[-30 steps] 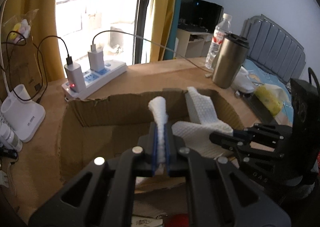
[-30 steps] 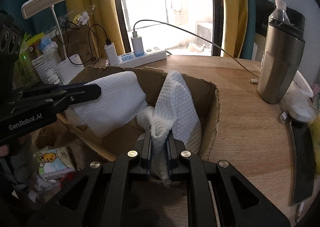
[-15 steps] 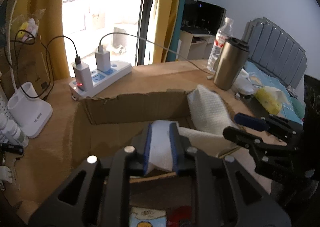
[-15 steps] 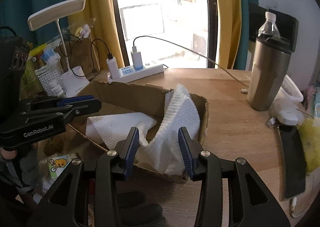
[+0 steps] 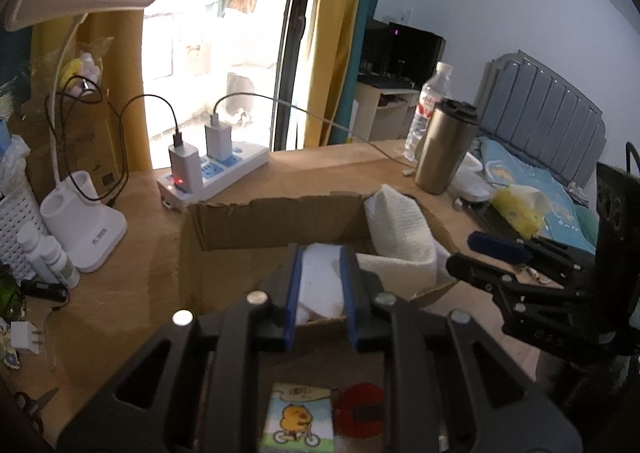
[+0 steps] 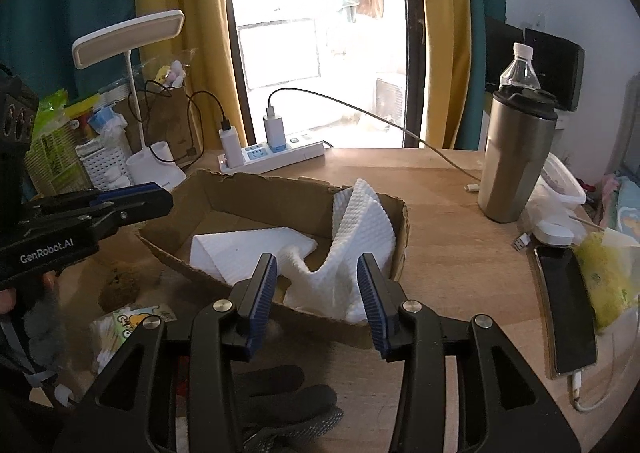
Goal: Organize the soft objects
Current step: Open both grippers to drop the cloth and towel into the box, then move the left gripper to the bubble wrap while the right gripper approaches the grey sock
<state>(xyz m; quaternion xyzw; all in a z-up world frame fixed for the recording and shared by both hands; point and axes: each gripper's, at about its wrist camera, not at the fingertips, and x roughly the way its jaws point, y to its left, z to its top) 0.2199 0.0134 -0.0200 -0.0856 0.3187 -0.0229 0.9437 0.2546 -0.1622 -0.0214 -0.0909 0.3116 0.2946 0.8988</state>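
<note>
A white textured cloth lies in the shallow cardboard box. One end rests flat on the box floor and the other end is heaped against the right wall. My right gripper hovers open above the box's near rim, its pads clear of the cloth. My left gripper is narrowly open over the near edge of the box; the cloth shows below the gap, untouched. In the right wrist view the left gripper sits above the box's left corner with nothing in it.
On the wooden desk, a power strip with chargers lies behind the box. A steel tumbler, water bottle and phone stand at the right. A desk lamp is at the left. A tissue pack and dark glove lie near me.
Both grippers opened and let go of the white cloth, which dropped into the box. Both then drew back and upward from it.
</note>
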